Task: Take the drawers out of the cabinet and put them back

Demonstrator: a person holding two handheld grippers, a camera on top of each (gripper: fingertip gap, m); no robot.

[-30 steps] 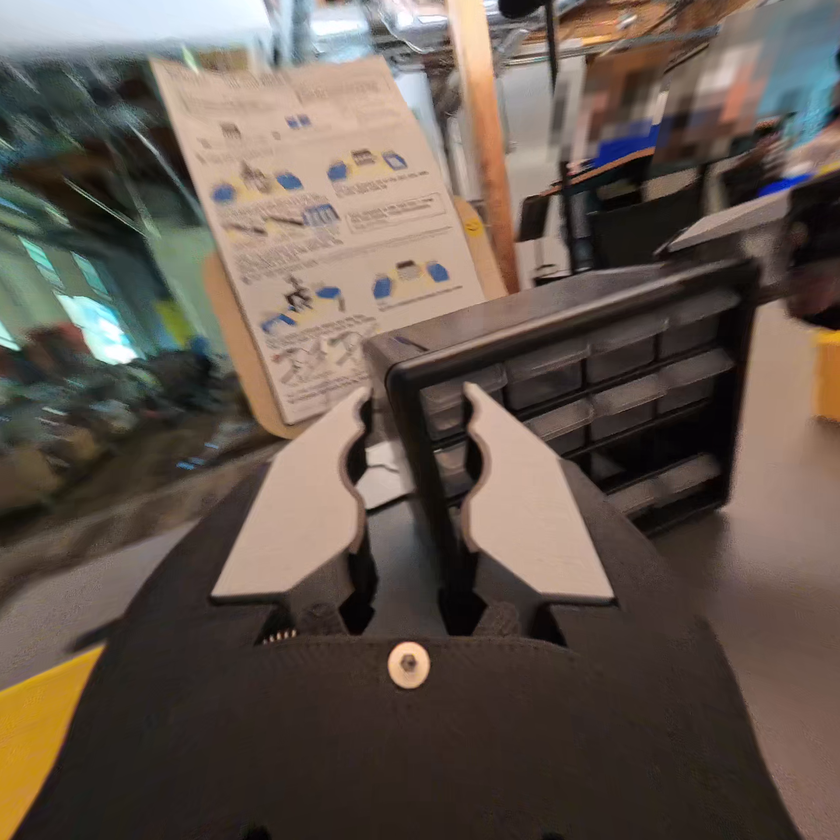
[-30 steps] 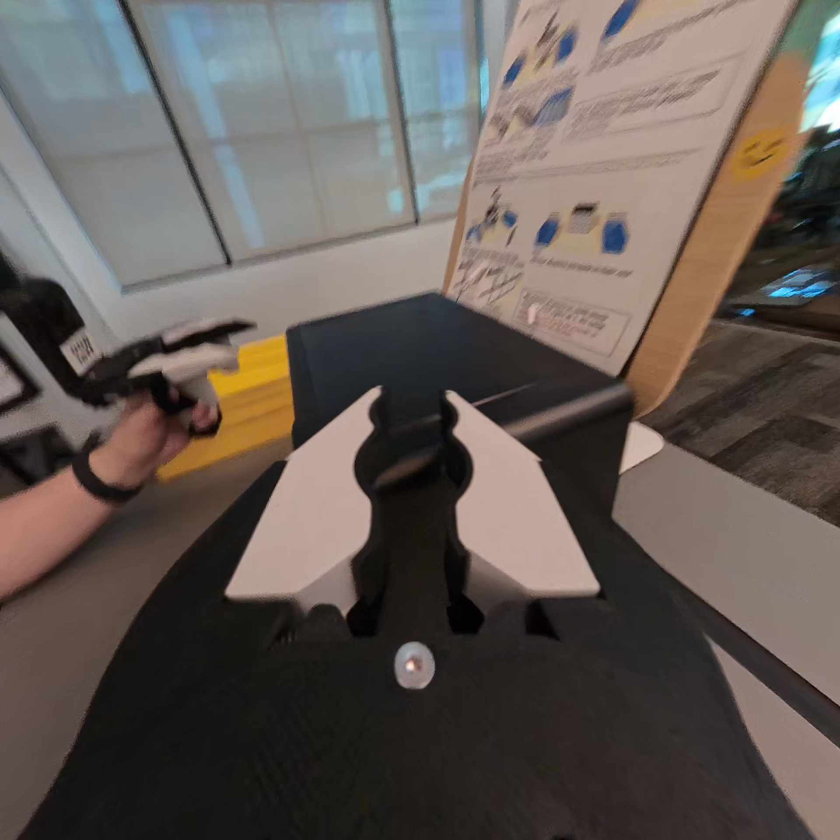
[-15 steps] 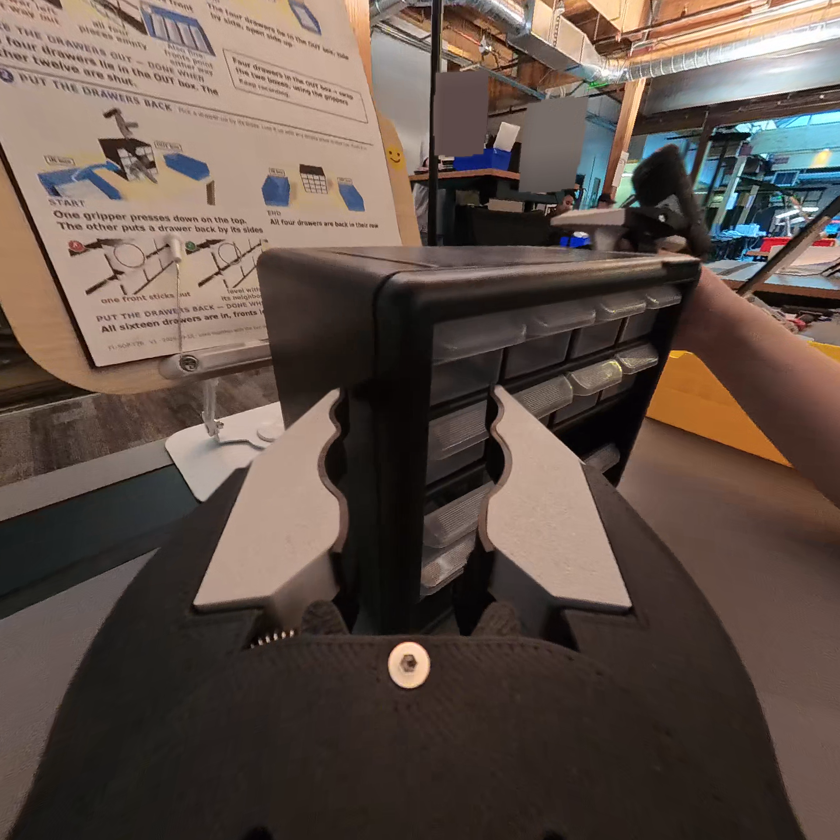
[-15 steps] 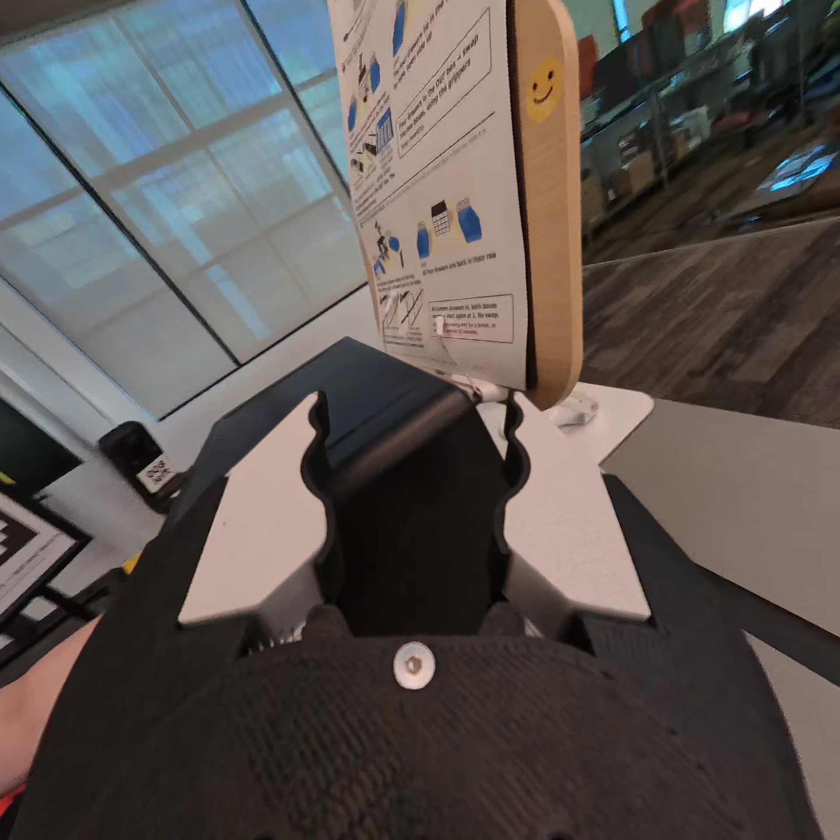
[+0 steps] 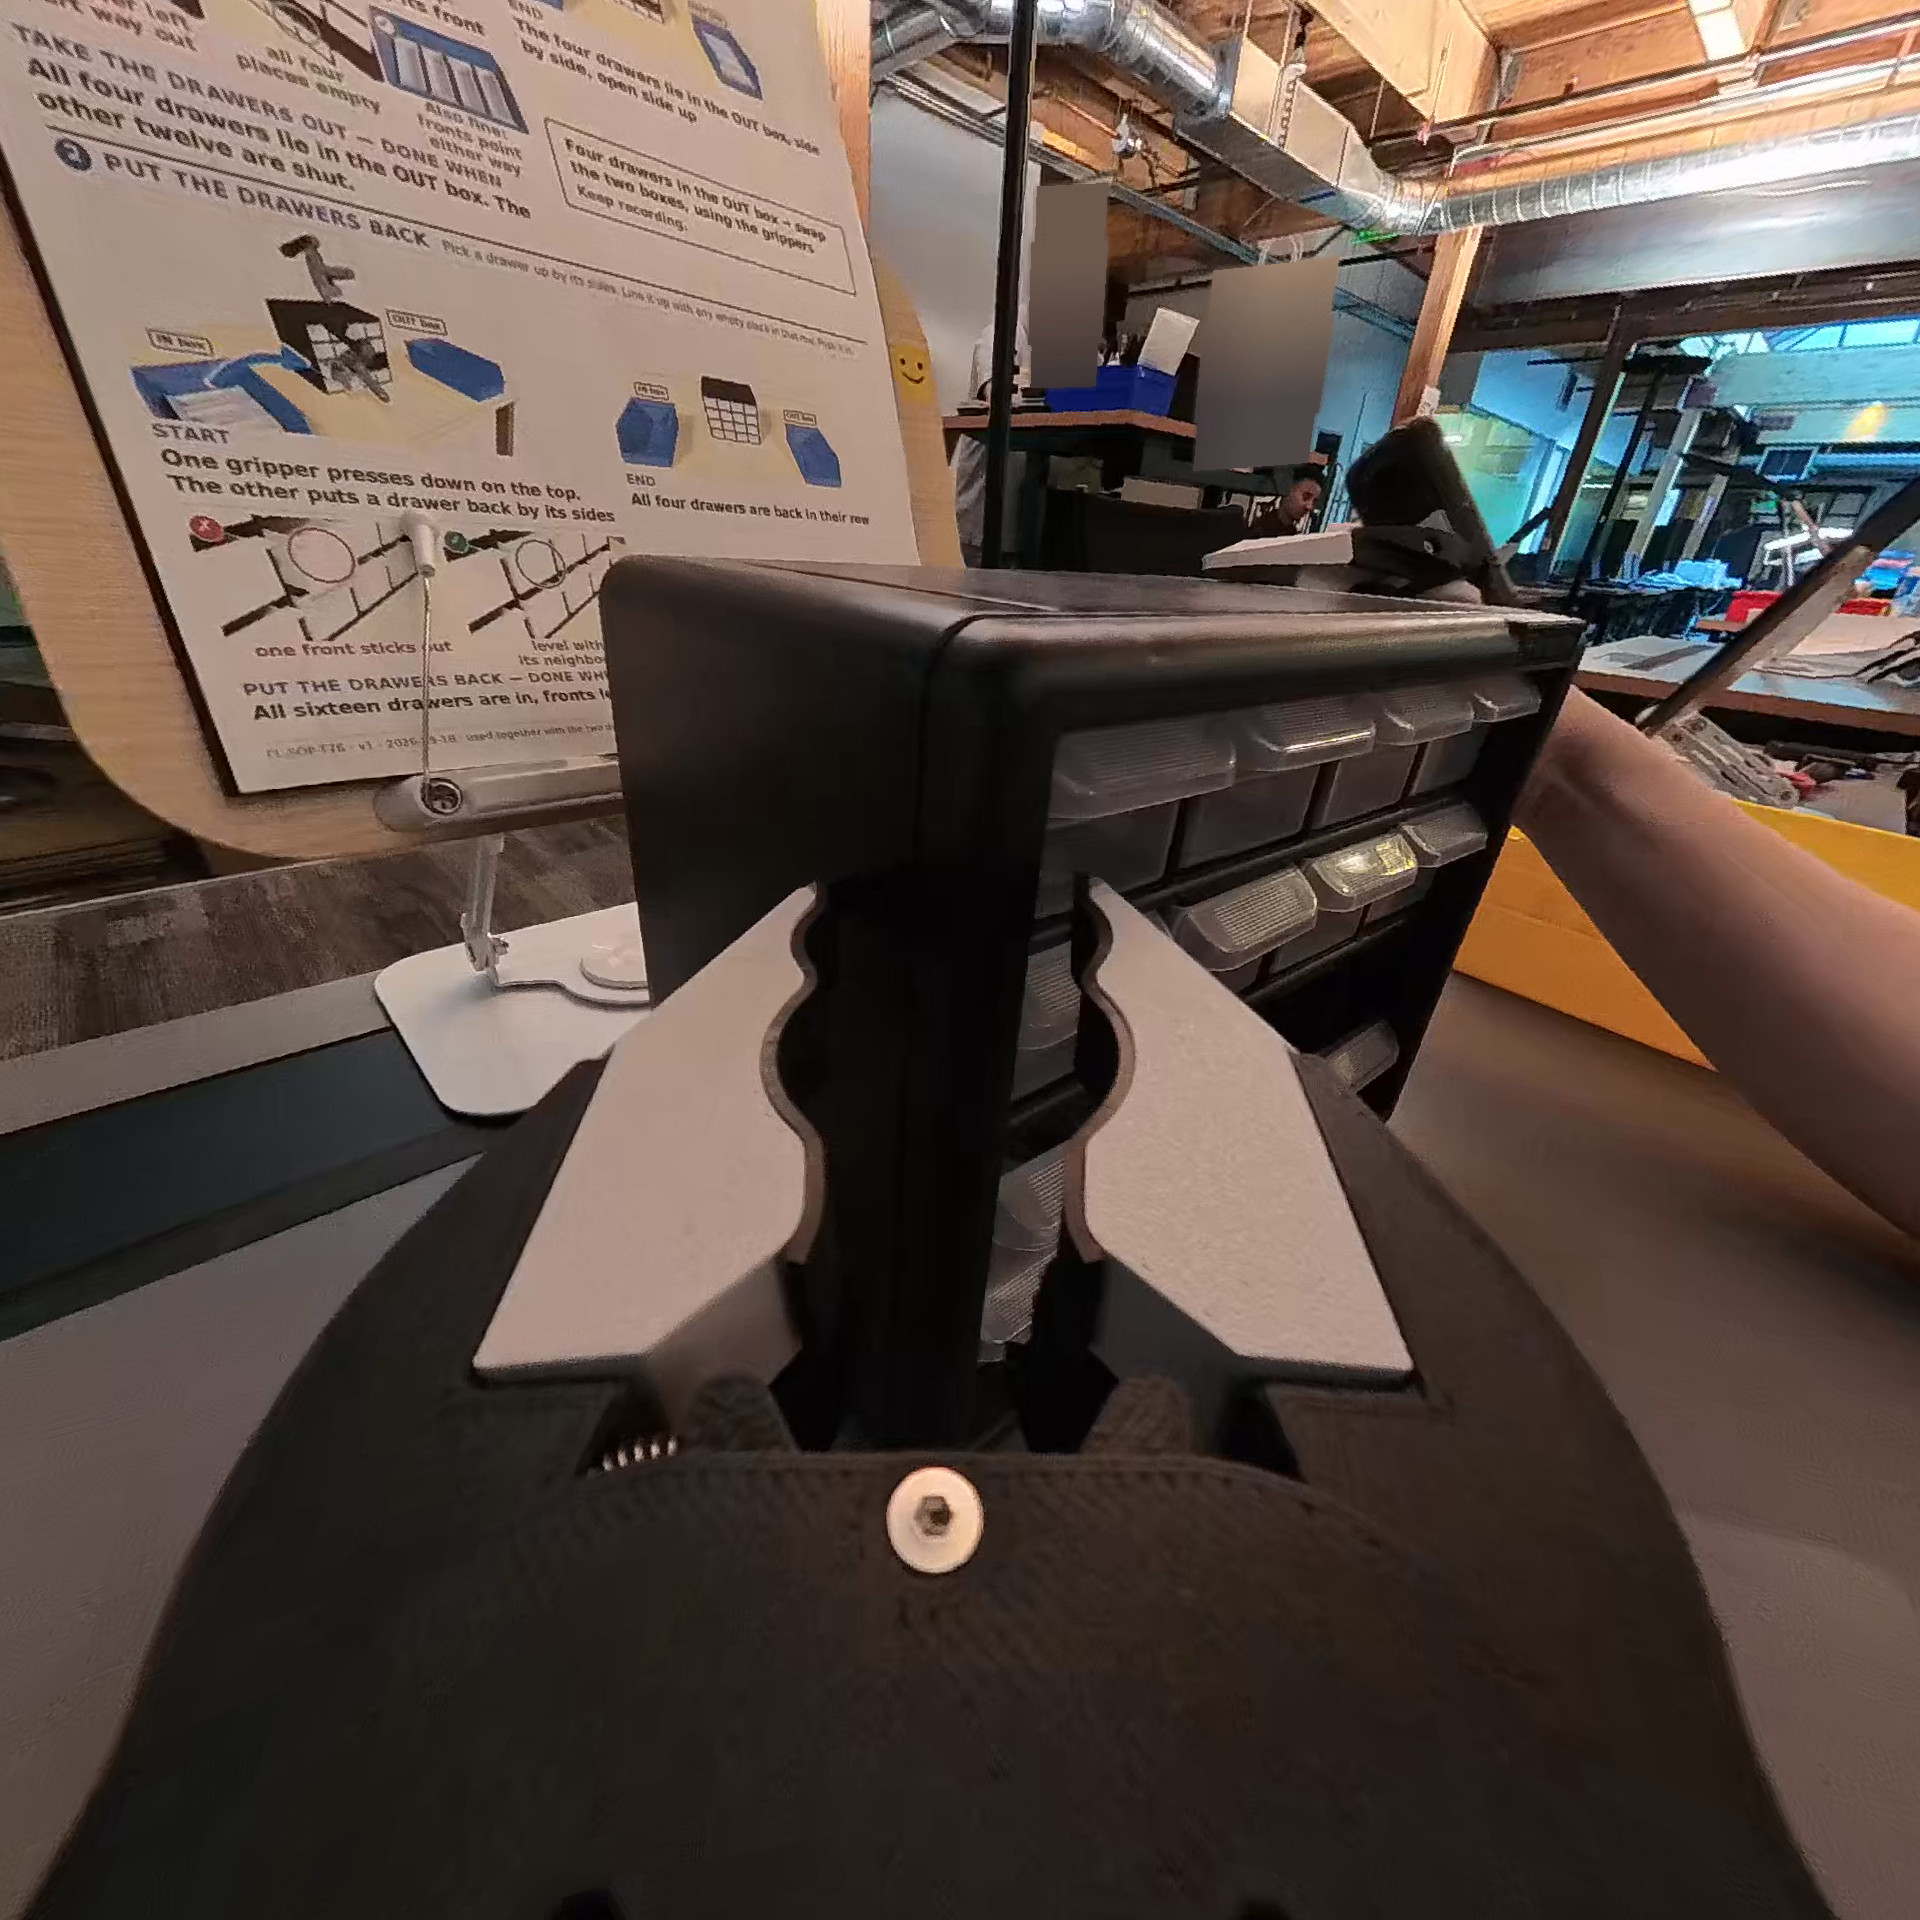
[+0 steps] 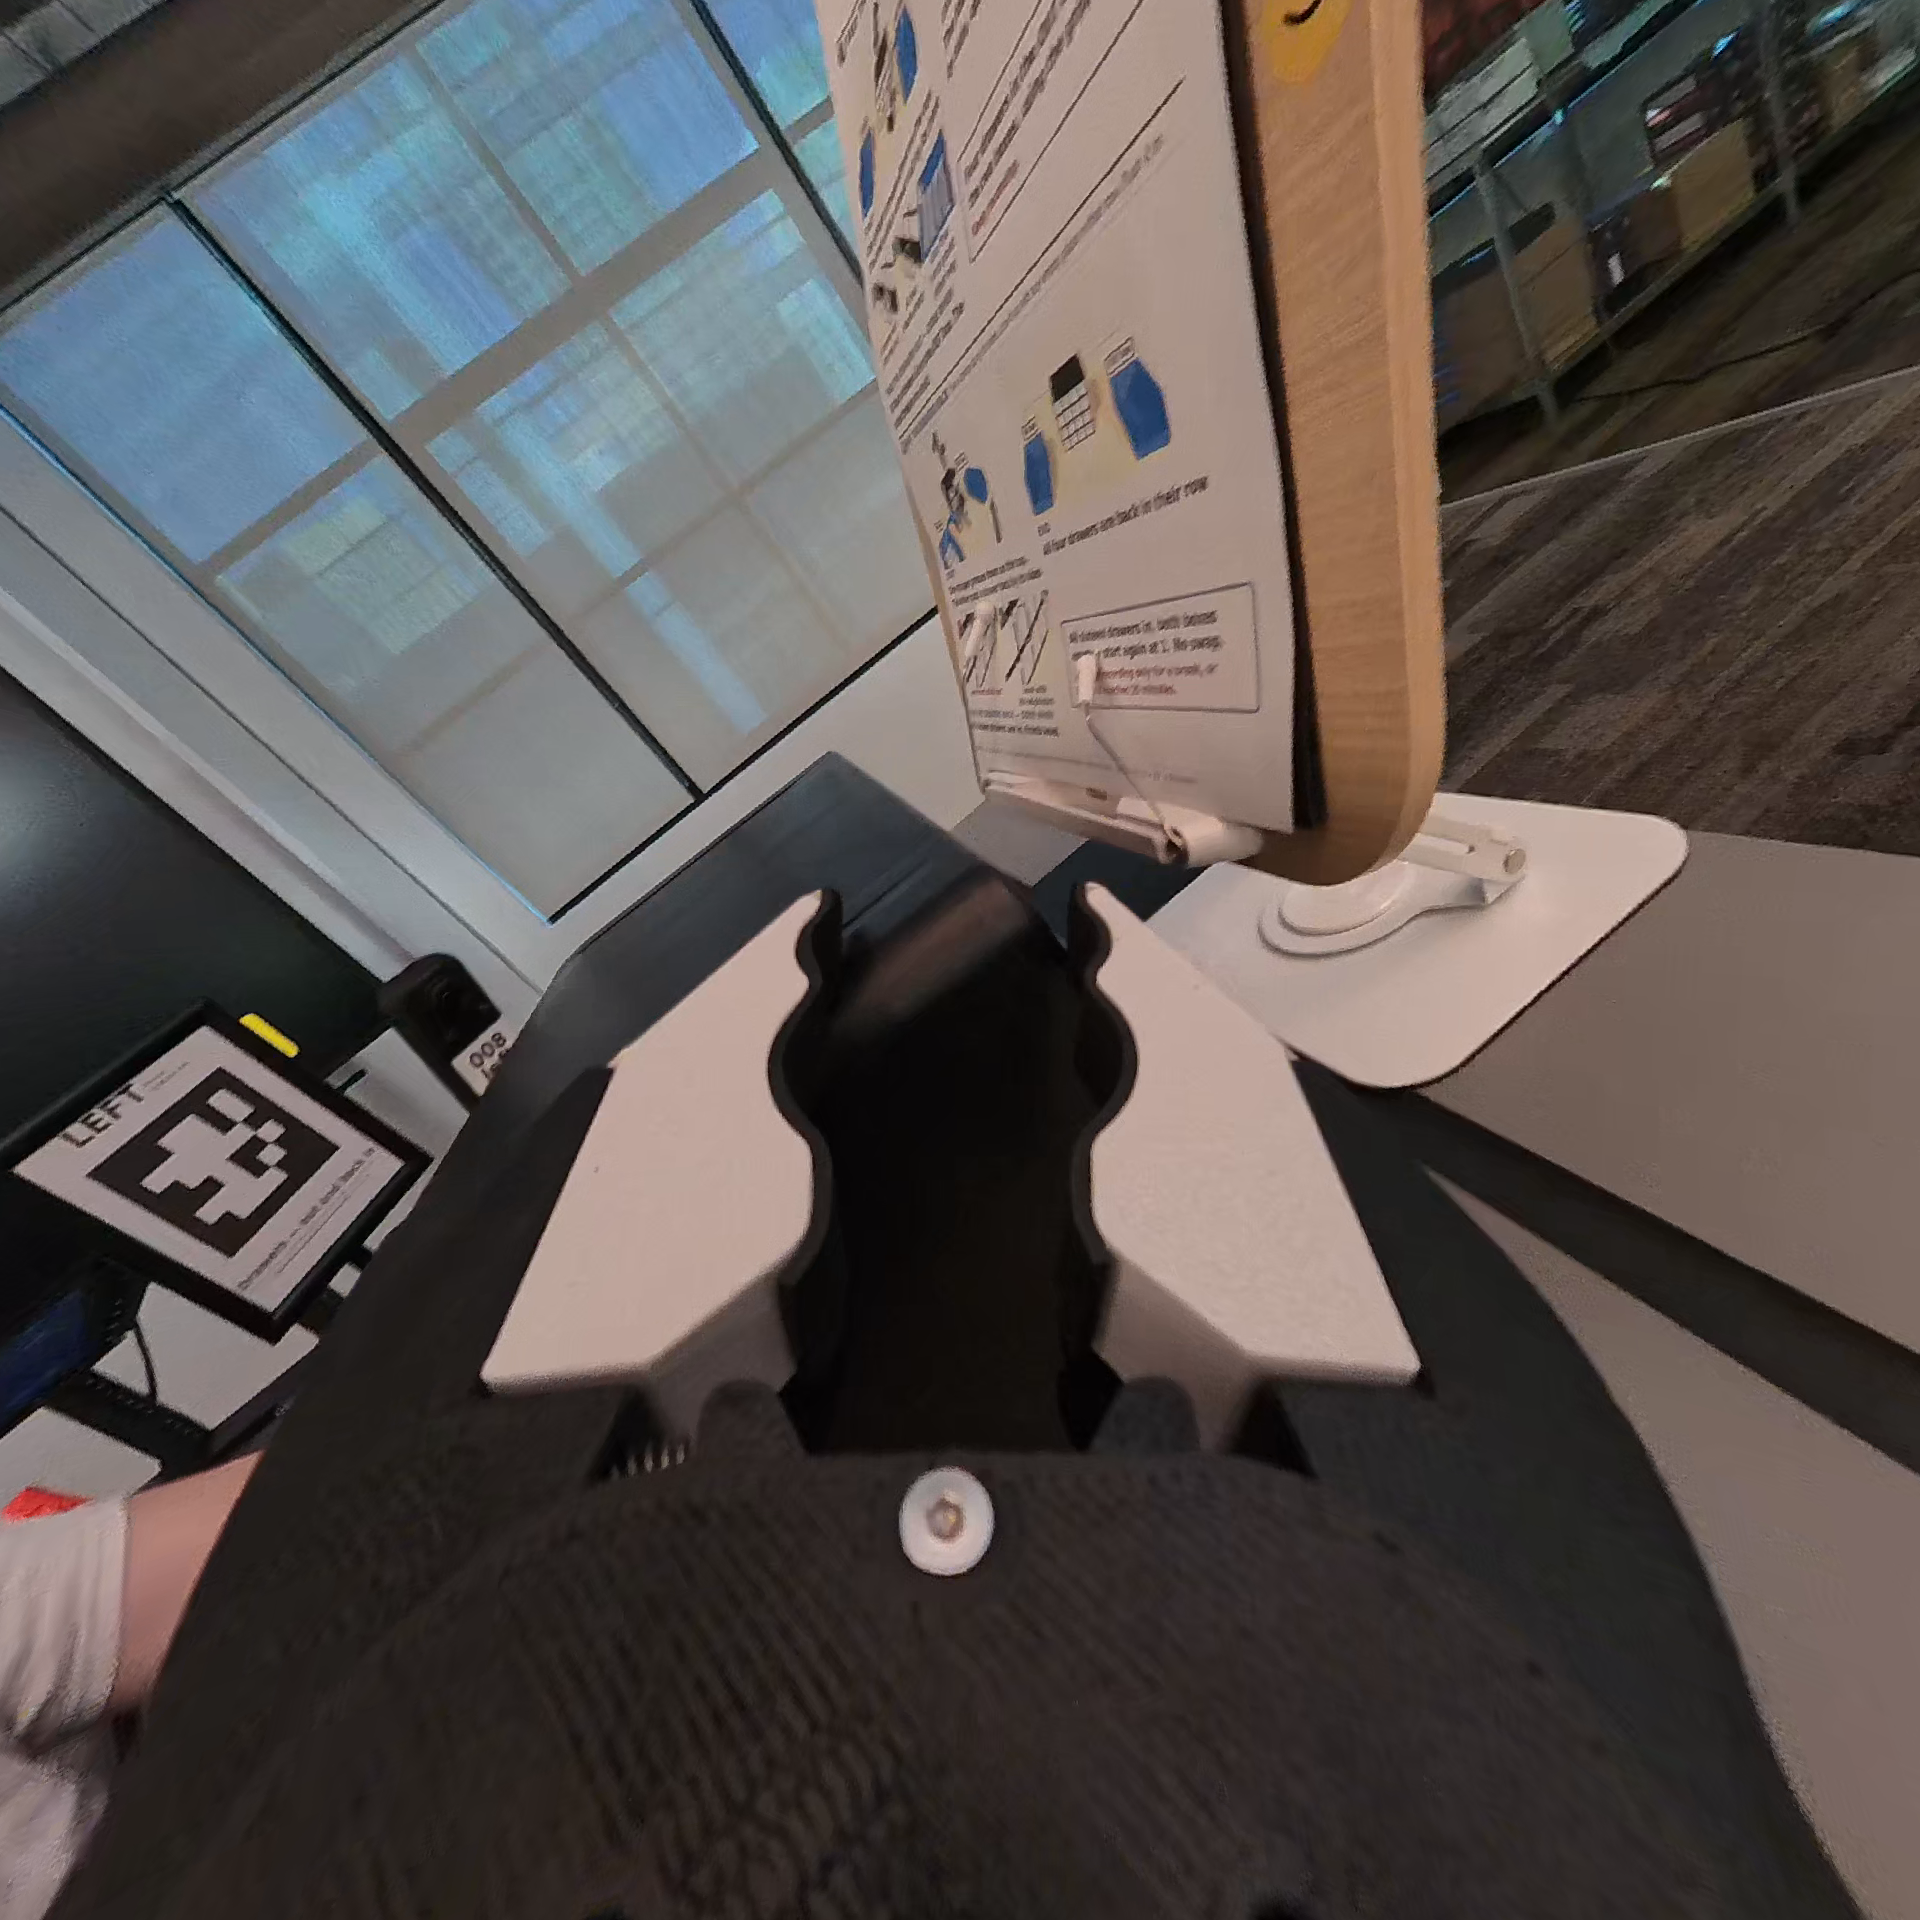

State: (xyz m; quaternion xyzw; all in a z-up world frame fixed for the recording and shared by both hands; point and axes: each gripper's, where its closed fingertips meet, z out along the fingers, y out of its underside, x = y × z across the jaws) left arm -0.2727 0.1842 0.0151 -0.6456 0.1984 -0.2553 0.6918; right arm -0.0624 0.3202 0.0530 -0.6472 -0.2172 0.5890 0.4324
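Left wrist view: left claw (image 5: 945, 914) spread, straddling cabinet (image 5: 790, 727) front corner; right claw (image 6: 951, 914) spread over cabinet top.

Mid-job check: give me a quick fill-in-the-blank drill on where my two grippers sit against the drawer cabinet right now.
1. The left gripper straddles a front vertical ____ of the black plastic drawer cabinet.
2. The cabinet's small drawers are made of clear ____.
3. The right gripper has its fingers spread over the cabinet's ____ surface.
4. The bin on the table beyond the cabinet is ____ in colour.

Missing words: corner; plastic; top; yellow
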